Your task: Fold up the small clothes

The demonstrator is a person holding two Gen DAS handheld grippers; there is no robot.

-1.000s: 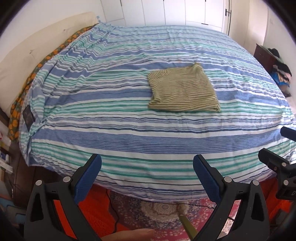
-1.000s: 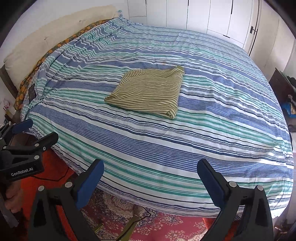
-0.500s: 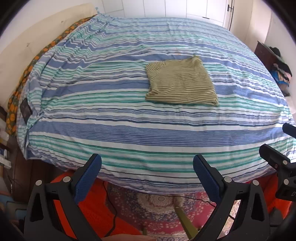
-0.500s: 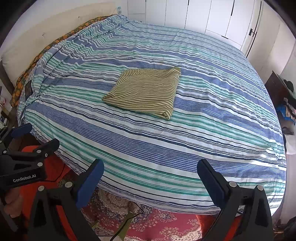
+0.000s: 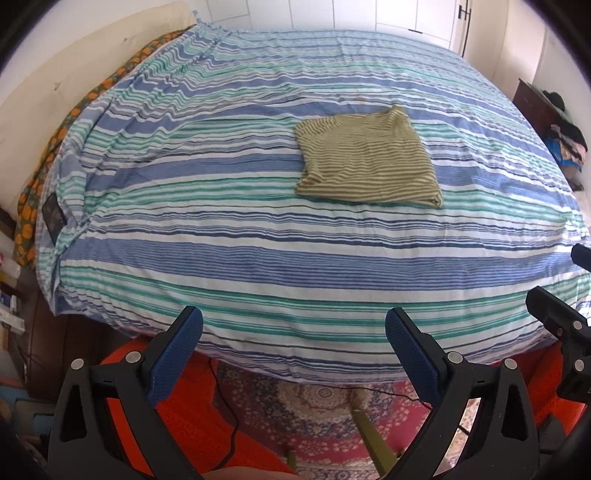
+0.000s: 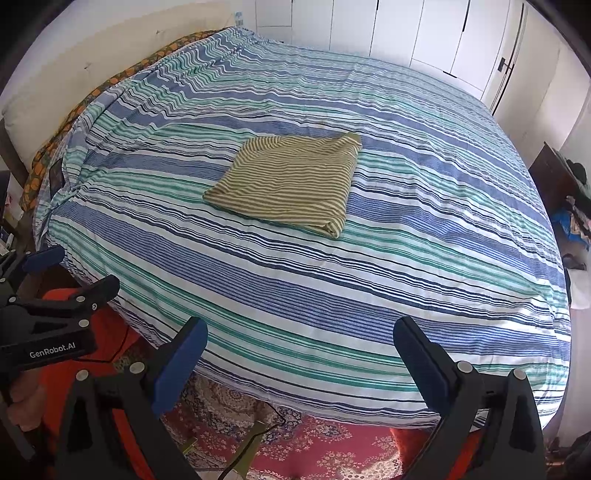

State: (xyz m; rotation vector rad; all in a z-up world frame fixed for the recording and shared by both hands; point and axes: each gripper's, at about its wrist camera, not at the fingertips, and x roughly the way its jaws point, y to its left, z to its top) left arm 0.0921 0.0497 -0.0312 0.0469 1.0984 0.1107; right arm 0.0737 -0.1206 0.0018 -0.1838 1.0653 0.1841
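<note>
An olive and cream striped garment lies folded into a flat square in the middle of the blue, green and white striped bed. It also shows in the right wrist view. My left gripper is open and empty, held off the bed's near edge, well short of the garment. My right gripper is open and empty too, also off the near edge. Each gripper shows at the side of the other's view: the right one and the left one.
A red patterned rug with a black cable covers the floor below the bed's edge. A cream headboard and an orange-patterned pillow are on the left. A dark side table with piled clothes stands at the right. White wardrobe doors line the back wall.
Both grippers have drawn back and up from the bed, so more rug shows below its edge. The garment has not moved. Both jaws stayed open.
</note>
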